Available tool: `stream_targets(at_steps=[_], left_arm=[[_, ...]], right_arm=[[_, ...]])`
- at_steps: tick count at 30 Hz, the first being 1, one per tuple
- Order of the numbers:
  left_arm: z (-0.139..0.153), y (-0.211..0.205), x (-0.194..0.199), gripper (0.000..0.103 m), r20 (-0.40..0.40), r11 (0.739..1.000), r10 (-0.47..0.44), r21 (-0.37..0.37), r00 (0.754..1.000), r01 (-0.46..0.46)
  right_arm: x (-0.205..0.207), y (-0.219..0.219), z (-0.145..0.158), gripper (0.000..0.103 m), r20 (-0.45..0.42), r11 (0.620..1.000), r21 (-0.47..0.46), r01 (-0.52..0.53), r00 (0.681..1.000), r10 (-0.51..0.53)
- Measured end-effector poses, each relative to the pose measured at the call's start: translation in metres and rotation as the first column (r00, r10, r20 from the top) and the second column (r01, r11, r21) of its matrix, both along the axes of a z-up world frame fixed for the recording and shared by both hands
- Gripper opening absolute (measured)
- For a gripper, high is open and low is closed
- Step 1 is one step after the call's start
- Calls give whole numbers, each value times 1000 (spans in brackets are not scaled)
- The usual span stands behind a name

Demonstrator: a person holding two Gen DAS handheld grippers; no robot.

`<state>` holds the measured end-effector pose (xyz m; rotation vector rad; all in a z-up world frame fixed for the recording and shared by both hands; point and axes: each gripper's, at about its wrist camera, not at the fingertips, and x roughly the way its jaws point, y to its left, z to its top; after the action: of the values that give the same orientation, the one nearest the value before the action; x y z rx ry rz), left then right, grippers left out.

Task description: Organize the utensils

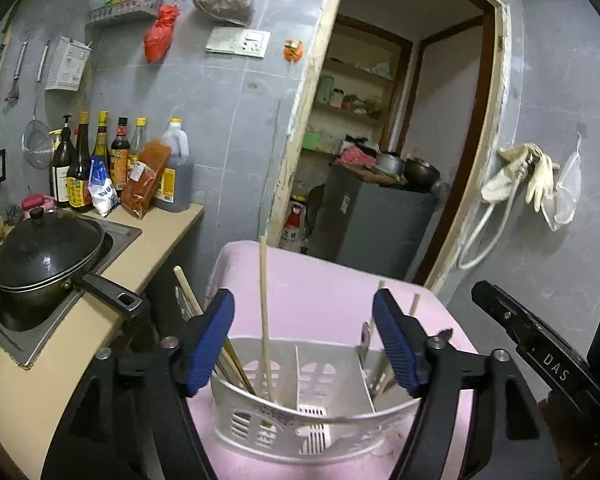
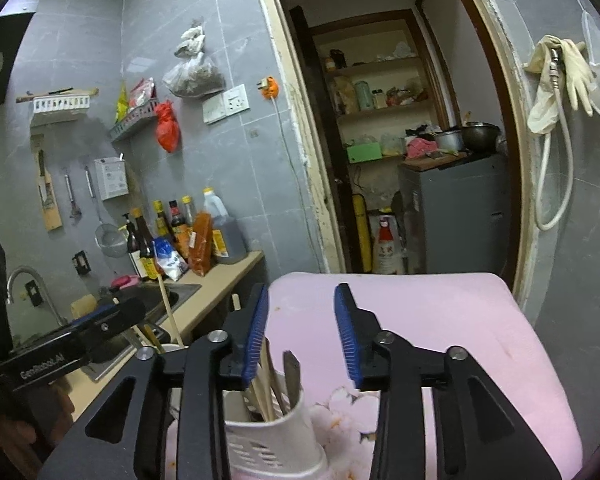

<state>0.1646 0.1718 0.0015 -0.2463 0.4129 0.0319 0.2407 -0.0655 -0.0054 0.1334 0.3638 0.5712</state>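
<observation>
A white slotted utensil holder point(image 1: 300, 420) with dividers stands on a pink board point(image 1: 320, 288). Several wooden chopsticks point(image 1: 265, 320) lean upright in its left compartment, and metal utensils point(image 1: 374, 372) stick up at its right end. My left gripper point(image 1: 304, 340) hangs open just above the holder, nothing between its blue pads. In the right wrist view the same holder point(image 2: 268, 440) sits low and left, with chopsticks and a metal handle point(image 2: 292, 372) in it. My right gripper point(image 2: 302, 336) is open over the pink board point(image 2: 440, 320), holding nothing. The right gripper's black body point(image 1: 540, 344) shows at the left view's right edge.
To the left runs a beige counter point(image 1: 60, 344) with a lidded black wok point(image 1: 48, 256) on a stove, its handle pointing toward the holder. Sauce bottles point(image 1: 112, 164) stand against the tiled wall. A doorway point(image 1: 380, 140) opens behind the pink board. Gloves and a hose point(image 1: 520, 176) hang at the right.
</observation>
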Motion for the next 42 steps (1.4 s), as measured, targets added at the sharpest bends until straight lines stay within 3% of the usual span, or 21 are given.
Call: stream_targets(at_steps=[4, 6, 10, 12, 17, 26, 42], left_arm=[[2, -9, -2, 68, -36, 999, -25, 29, 999, 26], [3, -14, -5, 76, -49, 999, -40, 34, 998, 41], [5, -22, -12, 79, -59, 998, -58, 30, 997, 60], [5, -27, -15, 90, -68, 997, -60, 41, 996, 63], [5, -30, -22, 92, -69, 999, -43, 23, 997, 45], [2, -31, -35, 93, -77, 999, -2, 46, 997, 5], [15, -47, -107, 93, -13, 995, 60, 87, 998, -58]], right_arm=[[-7, -10, 6, 50, -26, 1000, -10, 24, 999, -24], [-11, -15, 9, 54, -37, 999, -27, 40, 998, -41], [-20, -27, 12, 79, -70, 996, -42, 73, 995, -76], [-25, -33, 14, 84, -76, 994, -54, 92, 992, -96], [-35, -46, 15, 103, -105, 986, -98, 132, 984, -143], [-51, -60, 12, 103, -120, 966, -160, 205, 967, -225], [-112, -81, 24, 103, -77, 965, -177, 195, 974, -211]])
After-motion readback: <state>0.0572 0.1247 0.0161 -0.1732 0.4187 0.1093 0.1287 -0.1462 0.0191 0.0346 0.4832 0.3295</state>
